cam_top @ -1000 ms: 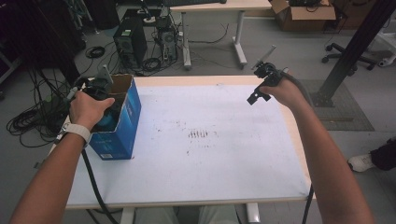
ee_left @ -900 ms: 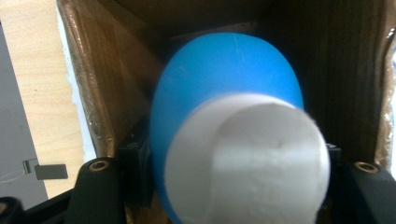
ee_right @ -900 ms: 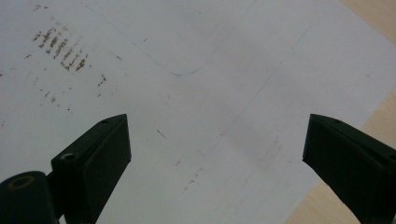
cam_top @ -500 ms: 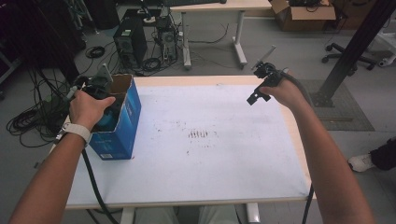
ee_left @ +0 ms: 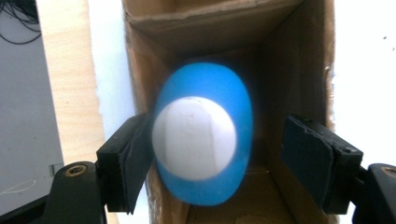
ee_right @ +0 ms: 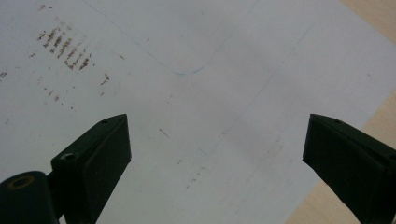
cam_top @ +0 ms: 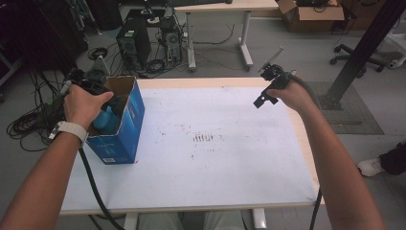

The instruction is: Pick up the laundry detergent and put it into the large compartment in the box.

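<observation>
A blue cardboard box stands open-topped at the table's left edge. Inside it is a blue bottle with a white cap, seen cap-first in the left gripper view. My left gripper hangs over the box mouth, its jaws on either side of the bottle. They have just been opening; the right pad stands well apart from the bottle. My right gripper hovers above the table's far right part, open with nothing between its pads.
The white tabletop carries faint brown marks near its middle. The box's brown inner walls close in around the bottle. Computer towers, cables and another desk stand on the floor beyond the table.
My left hand has lifted slightly above the box. The right hand and its gripper have stayed where they were.
</observation>
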Motion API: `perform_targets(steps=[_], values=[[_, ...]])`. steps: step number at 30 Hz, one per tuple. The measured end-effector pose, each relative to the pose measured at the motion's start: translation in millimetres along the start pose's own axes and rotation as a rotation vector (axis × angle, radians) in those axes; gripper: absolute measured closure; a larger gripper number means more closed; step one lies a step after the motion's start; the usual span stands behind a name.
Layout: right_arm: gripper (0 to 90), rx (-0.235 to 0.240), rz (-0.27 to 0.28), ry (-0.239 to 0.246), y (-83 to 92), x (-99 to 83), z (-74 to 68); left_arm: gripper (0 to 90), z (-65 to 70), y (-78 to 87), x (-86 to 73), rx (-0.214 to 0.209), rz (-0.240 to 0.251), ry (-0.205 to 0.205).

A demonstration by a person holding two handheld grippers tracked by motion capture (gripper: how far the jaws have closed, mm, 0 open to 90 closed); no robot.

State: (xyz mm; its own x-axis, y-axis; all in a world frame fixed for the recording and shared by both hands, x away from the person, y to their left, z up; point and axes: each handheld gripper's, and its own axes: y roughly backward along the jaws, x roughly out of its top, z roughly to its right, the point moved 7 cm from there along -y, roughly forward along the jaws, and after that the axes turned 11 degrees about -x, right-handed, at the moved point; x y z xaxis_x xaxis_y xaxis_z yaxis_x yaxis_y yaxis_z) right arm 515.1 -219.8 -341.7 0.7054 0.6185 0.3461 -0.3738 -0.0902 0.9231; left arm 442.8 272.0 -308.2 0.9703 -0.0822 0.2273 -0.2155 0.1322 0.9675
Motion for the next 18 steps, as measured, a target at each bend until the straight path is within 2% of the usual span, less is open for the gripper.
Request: perform_targets(steps=[3,10,18], values=[[7.7,0.002,0.001,0.002,-0.1,0.3,-0.9,26.3,1.5,9.2,1.6,0.010,0.014,-0.014],[7.7,0.003,0.002,0.005,1.0,0.1,-1.7,26.0,13.5,32.4,3.4,-0.012,0.038,-0.054],[7.7,0.002,0.006,-0.001,3.0,-0.4,-1.5,24.9,39.7,55.1,0.4,-0.073,0.059,-0.116]])
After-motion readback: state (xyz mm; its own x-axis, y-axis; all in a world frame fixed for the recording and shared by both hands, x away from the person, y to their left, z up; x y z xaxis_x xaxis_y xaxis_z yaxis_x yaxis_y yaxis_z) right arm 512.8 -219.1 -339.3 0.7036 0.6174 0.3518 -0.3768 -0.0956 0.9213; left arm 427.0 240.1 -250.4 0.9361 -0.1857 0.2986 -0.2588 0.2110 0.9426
